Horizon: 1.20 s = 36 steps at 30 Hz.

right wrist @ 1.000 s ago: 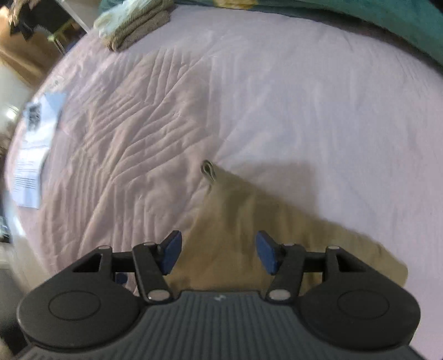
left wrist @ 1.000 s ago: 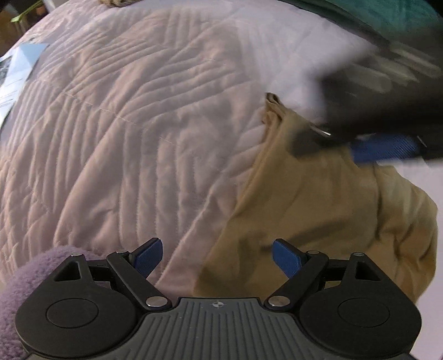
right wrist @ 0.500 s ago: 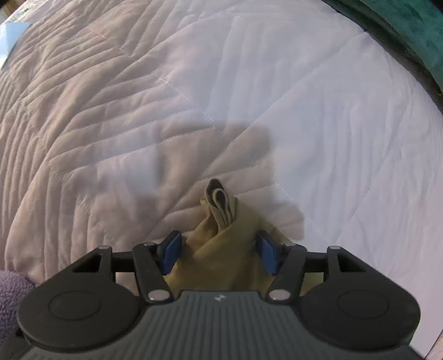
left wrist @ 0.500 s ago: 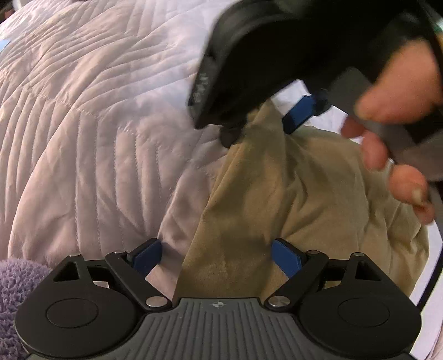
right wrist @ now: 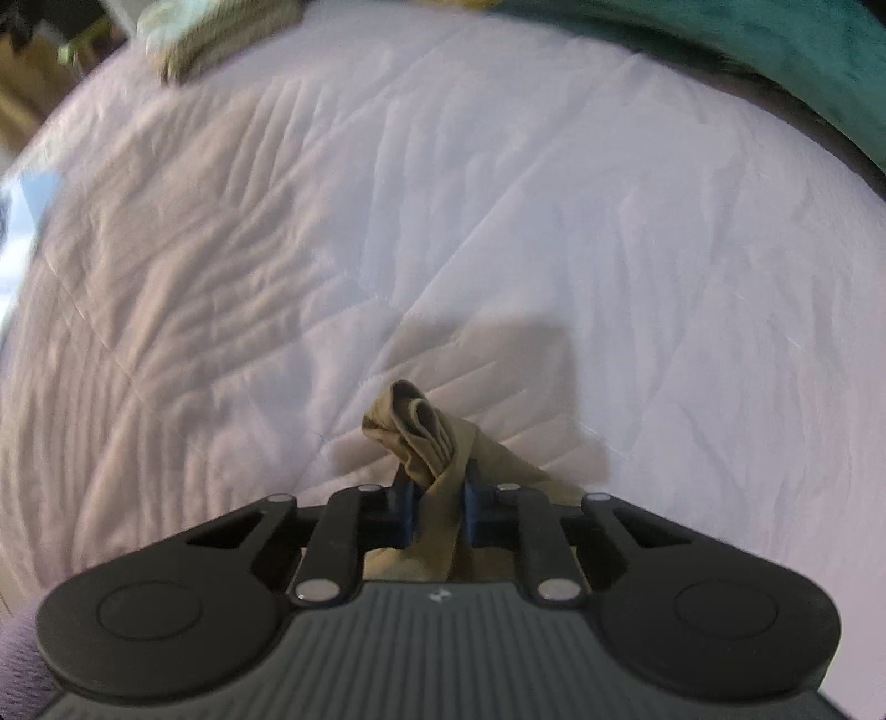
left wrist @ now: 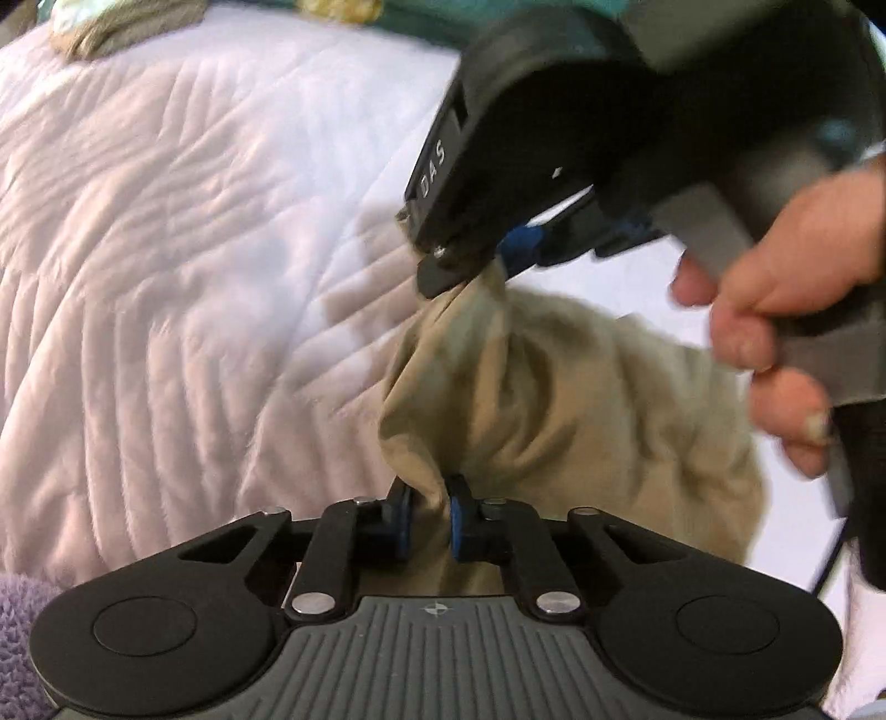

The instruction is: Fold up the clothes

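A tan garment lies bunched on the pale quilted bedspread. My left gripper is closing its jaws, and its blue pads pinch the garment's near edge. In the left wrist view the right gripper grips the garment's far corner from above, held by a person's hand. In the right wrist view my right gripper is also closing, with a twisted corner of the tan garment squeezed between its pads and poking out past them.
A folded pile of clothes rests at the far left of the bed, also seen as the pile in the left wrist view. A teal blanket runs along the far edge. Purple fleece lies at the near left.
Both grippers went from wide open to closed on the tan garment. The right gripper came down onto the far corner, and the cloth between the two is now gathered up.
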Available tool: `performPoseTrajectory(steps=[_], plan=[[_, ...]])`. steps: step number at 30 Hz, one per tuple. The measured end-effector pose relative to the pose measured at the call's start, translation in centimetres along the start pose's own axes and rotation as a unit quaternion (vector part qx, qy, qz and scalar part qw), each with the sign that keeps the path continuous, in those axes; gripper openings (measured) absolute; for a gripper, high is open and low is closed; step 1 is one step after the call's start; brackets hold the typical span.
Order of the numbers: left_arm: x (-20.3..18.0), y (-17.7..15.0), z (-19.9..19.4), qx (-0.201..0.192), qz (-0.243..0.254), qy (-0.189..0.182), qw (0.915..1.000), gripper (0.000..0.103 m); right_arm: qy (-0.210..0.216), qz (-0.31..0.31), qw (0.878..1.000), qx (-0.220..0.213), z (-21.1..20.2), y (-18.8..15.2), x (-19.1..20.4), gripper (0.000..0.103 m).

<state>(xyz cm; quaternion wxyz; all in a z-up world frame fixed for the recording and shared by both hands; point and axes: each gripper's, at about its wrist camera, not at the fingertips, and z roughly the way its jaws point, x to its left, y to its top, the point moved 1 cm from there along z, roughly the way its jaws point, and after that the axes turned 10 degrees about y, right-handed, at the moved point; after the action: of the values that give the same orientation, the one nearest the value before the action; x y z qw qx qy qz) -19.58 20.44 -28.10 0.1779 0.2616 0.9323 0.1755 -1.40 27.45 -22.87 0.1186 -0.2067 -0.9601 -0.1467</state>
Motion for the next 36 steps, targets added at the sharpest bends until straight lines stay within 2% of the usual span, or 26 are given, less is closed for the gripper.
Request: performPoseTrajectory(steps=[4, 8, 11, 15, 21, 23, 25, 27, 29, 32, 33, 34, 36], plan=[[-2.5, 0.4, -2.4, -0.033, 0.029, -0.041, 0.9982, 0.013, 0.052, 0.039, 0.996, -0.06, -4.1, -1.0, -2.1, 0.017], [-4.9, -0.1, -3.8, -0.043, 0.072, -0.085, 0.9929, 0.013, 0.095, 0.064, 0.986, -0.119, -7.3, -2.8, -4.5, 0.017], [-6.9, -0.7, -4.7, -0.047, 0.107, -0.118, 0.9861, 0.013, 0.112, 0.114, 0.974, -0.158, -9.1, -5.1, -7.5, 0.017], [-10.5, -2.1, -4.6, -0.042, 0.167, -0.156, 0.9726, 0.015, 0.119, 0.184, 0.954, -0.207, -11.5, -8.7, -11.3, 0.017], [-14.5, -3.9, -1.9, -0.006, 0.236, -0.189, 0.9531, 0.017, 0.081, 0.245, 0.941, -0.221, -10.5, -11.9, -16.0, 0.019], [-15.0, -4.5, -0.8, 0.014, 0.246, -0.189, 0.9505, 0.023, 0.063, 0.261, 0.939, -0.213, -9.9, -12.9, -17.2, 0.021], [-15.4, -5.0, 0.4, 0.037, 0.253, -0.188, 0.9483, 0.023, 0.039, 0.275, 0.941, -0.194, -9.3, -13.2, -17.9, 0.029], [-15.3, -4.7, 0.1, 0.04, 0.254, -0.192, 0.9471, 0.023, 0.022, 0.282, 0.942, -0.18, -9.9, -13.4, -18.0, 0.035], [-15.2, -4.1, -0.7, 0.038, 0.253, -0.197, 0.9463, 0.024, 0.009, 0.27, 0.943, -0.193, -11.7, -13.7, -17.4, 0.039], [-14.4, -3.2, -3.6, 0.011, 0.272, -0.195, 0.9423, 0.041, -0.009, 0.223, 0.949, -0.221, -14.4, -13.8, -14.9, 0.045], [-13.8, -2.9, -4.7, -0.002, 0.277, -0.187, 0.9424, 0.053, -0.008, 0.205, 0.952, -0.229, -15.1, -13.7, -14.0, 0.046], [-13.1, -2.6, -5.7, -0.014, 0.278, -0.18, 0.9436, 0.061, -0.007, 0.188, 0.953, -0.237, -15.7, -13.6, -12.9, 0.046], [-11.0, -1.4, -7.3, -0.036, 0.251, -0.161, 0.9539, 0.064, 0.006, 0.169, 0.953, -0.252, -16.4, -13.4, -11.0, 0.046]])
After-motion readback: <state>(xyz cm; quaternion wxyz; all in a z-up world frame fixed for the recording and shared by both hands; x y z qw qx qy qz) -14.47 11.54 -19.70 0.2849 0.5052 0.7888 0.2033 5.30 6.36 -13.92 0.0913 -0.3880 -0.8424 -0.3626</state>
